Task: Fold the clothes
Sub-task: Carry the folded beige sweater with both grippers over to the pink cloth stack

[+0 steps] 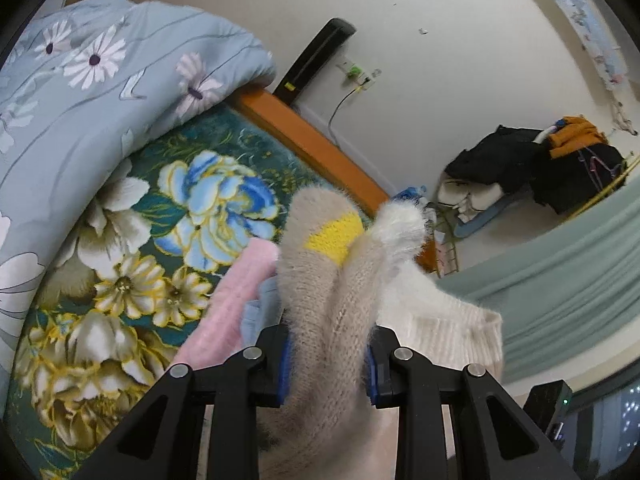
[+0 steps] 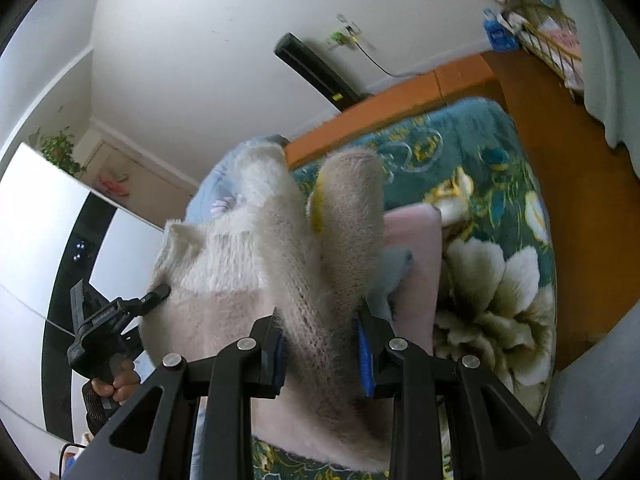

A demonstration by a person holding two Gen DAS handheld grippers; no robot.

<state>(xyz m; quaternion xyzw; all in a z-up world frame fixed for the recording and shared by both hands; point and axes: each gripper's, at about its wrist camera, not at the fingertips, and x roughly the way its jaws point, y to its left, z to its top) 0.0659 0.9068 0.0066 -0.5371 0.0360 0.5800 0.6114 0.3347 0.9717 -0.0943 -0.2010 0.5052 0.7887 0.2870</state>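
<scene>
A fuzzy knit sweater (image 1: 320, 280) in beige, cream and yellow is bunched between the fingers of my left gripper (image 1: 326, 364), which is shut on it above the bed. My right gripper (image 2: 320, 348) is shut on the same sweater (image 2: 288, 264), lifting it. The left gripper (image 2: 108, 332) also shows in the right wrist view, at the sweater's cream left edge. A folded pink garment (image 1: 228, 312) with a light blue one (image 1: 260, 312) on it lies on the bed just beyond the sweater.
The bed has a teal floral blanket (image 1: 160, 208) and an orange wooden frame (image 1: 312, 144). A light blue floral duvet (image 1: 80, 92) is heaped at the left. A pile of dark clothes (image 1: 540, 164) sits by the far wall. A white wardrobe (image 2: 40, 240) stands left.
</scene>
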